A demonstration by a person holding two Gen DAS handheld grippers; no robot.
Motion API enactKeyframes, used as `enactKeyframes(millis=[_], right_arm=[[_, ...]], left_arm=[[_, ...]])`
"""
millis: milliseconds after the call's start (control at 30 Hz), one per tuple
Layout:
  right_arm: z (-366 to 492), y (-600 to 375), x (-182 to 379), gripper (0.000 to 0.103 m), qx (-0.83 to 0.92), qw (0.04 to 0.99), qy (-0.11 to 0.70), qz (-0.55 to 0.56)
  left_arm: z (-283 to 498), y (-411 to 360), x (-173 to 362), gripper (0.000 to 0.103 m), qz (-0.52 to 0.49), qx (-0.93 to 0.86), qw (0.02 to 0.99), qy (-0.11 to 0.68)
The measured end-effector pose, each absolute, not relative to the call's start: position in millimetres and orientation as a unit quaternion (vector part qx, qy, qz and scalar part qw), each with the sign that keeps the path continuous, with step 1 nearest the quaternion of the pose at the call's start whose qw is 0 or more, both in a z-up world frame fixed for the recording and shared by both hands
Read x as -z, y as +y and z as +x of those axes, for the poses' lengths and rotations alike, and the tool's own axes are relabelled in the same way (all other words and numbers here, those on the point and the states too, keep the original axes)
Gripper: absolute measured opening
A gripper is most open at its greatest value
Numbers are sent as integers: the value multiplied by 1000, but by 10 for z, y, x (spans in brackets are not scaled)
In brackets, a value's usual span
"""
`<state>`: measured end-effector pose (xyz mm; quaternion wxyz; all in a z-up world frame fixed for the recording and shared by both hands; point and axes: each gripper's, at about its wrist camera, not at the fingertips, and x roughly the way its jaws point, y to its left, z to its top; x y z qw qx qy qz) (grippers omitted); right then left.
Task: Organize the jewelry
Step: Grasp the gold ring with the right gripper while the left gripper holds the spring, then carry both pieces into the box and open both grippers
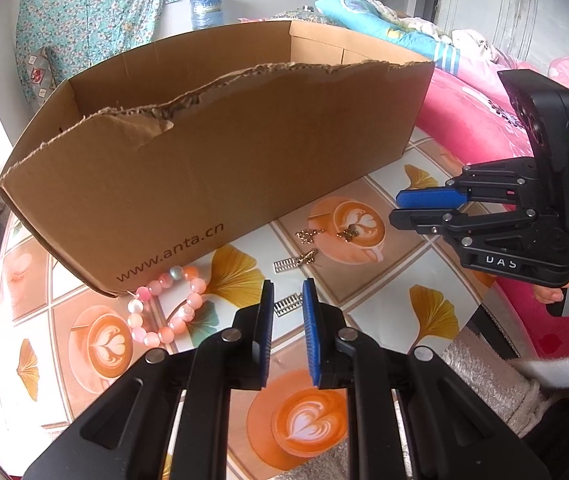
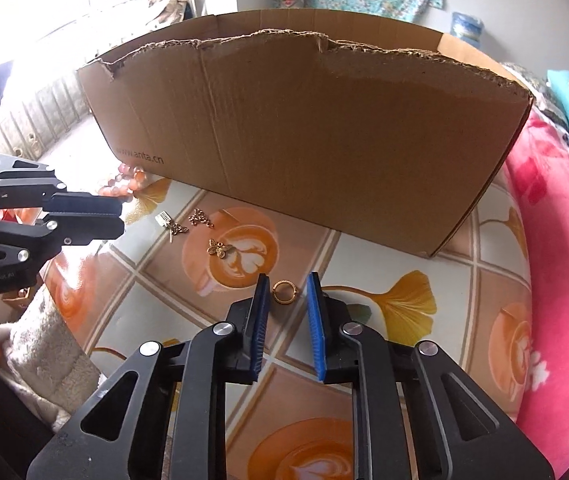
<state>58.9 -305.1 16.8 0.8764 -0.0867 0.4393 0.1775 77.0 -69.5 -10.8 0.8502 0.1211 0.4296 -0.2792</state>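
My left gripper stands low over the patterned table, and a small silver comb-shaped piece spans the narrow gap from pad to pad. In the right wrist view a gold ring lies on the table between the tips of my right gripper, with a sliver of space beside the right pad. A pink bead bracelet rests against the cardboard box. Another silver piece with a gold chain, a gold butterfly charm and a small gold chain lie loose in front of the box.
The torn-rimmed box stands at the back of the table, its inside hidden. Pink bedding borders the table on the right. A fleecy cloth hangs at the near edge. Each gripper shows in the other's view: right, left.
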Motion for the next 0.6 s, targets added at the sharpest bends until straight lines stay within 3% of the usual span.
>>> enactKeyframes(millis=[167,600], right_arm=[[568,-3085,-137,10,-197,874,435,-95],[448,-3277,-422,10,-199,889,411,-38]], left_arm=[[779,-686,103,14,120,277,852,428],[635,-525,-287,14,93,308,864,387]])
